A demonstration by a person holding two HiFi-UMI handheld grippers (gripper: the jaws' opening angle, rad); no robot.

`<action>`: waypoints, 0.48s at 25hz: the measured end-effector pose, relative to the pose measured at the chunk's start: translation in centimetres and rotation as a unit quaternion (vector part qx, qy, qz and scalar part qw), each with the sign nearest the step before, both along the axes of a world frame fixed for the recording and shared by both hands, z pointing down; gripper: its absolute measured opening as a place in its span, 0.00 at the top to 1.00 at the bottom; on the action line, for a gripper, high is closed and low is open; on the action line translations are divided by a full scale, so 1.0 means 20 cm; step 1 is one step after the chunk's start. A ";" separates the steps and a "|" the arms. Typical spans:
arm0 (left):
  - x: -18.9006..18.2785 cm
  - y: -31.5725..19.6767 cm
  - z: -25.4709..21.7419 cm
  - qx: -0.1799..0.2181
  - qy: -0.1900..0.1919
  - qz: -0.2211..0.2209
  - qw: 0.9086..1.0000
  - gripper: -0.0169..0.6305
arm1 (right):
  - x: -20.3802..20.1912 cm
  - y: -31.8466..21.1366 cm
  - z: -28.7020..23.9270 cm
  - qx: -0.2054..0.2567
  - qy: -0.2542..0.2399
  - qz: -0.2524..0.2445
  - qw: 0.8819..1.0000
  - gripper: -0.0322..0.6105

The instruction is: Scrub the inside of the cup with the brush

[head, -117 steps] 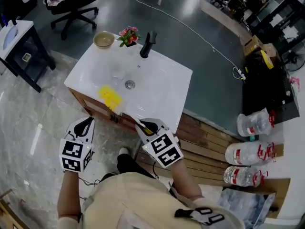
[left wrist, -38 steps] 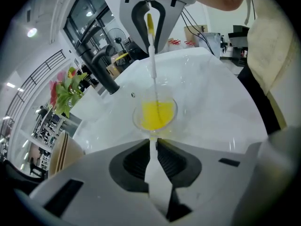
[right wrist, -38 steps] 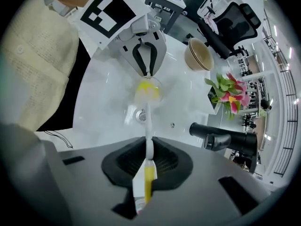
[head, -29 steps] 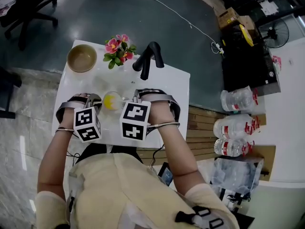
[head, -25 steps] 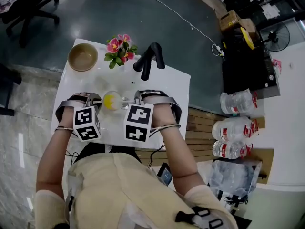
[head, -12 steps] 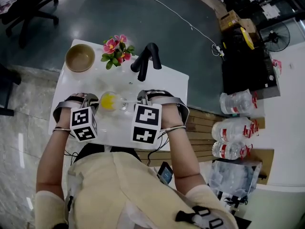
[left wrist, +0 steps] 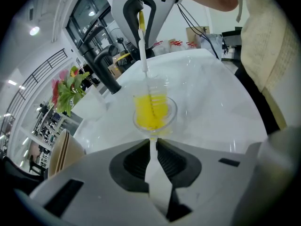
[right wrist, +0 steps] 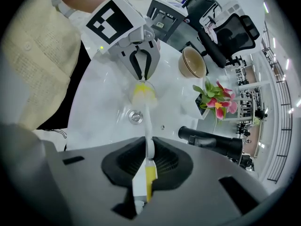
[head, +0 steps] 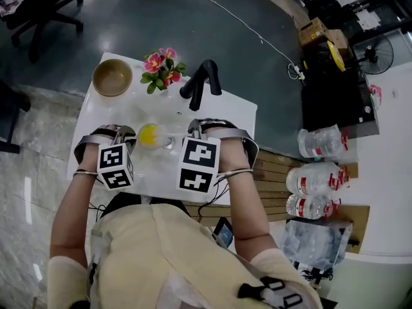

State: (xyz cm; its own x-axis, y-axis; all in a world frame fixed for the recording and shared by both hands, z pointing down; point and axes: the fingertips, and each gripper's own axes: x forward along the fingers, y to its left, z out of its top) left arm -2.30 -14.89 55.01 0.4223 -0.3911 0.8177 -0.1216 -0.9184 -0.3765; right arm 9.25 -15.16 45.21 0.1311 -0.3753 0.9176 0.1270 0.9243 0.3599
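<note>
A clear cup (left wrist: 154, 114) stands tilted over the white sink basin (head: 225, 118). My left gripper (left wrist: 153, 141) is shut on its near rim. The brush's yellow bristles (left wrist: 150, 111) sit inside the cup, and its white handle (left wrist: 142, 55) rises to my right gripper (left wrist: 140, 14). In the right gripper view the jaws (right wrist: 148, 144) are shut on the white-and-yellow brush handle (right wrist: 146, 173), with the bristles (right wrist: 143, 92) down in the cup just below the left gripper (right wrist: 141, 72). In the head view the cup (head: 151, 136) shows between both marker cubes.
A black faucet (head: 199, 82) stands at the back of the basin, with pink flowers (head: 159, 65) and a tan bowl (head: 111, 77) to its left. The drain (right wrist: 135, 117) lies near the cup. Water bottles (head: 318, 172) stand on the floor at right.
My right gripper has lifted a little with the brush, its marker cube looming larger in the head view. The left gripper and the cup have stayed put.
</note>
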 end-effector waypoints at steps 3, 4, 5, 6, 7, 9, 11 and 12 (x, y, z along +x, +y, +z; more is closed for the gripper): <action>0.00 0.00 0.00 0.001 -0.001 0.001 1.000 0.89 | -0.02 -0.01 0.04 0.000 0.001 0.004 1.000 0.87; 0.00 0.00 0.00 0.001 -0.001 0.001 1.000 0.89 | -0.03 -0.01 0.05 -0.001 0.001 0.007 1.000 0.87; 0.00 0.00 0.00 0.001 -0.001 0.001 1.000 0.89 | -0.03 -0.01 0.06 -0.002 0.000 0.009 1.000 0.87; 0.00 0.00 0.00 0.000 -0.001 0.001 1.000 0.89 | -0.03 -0.01 0.07 -0.002 -0.001 0.011 1.000 0.87; 0.00 0.00 -0.01 -0.001 0.000 0.001 1.000 0.89 | -0.03 -0.01 0.08 -0.002 -0.002 0.013 1.000 0.87; 0.00 0.00 0.00 -0.005 0.004 0.000 1.000 0.89 | -0.03 -0.01 0.10 -0.002 -0.004 0.016 1.000 0.87; 0.00 0.01 0.00 -0.006 0.006 -0.001 1.000 0.89 | -0.04 -0.01 0.11 -0.001 -0.005 0.017 1.000 0.86; 0.00 0.01 0.00 -0.006 0.006 -0.001 1.000 0.89 | -0.05 -0.01 0.12 0.000 -0.005 0.017 1.000 0.86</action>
State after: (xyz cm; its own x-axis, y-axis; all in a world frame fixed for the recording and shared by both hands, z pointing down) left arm -2.31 -14.76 54.95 0.4316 -0.3820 0.8172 -0.1285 -0.9227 -0.3634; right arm 8.35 -15.41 47.55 0.1346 -0.3701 0.9192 0.0927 0.9283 0.3601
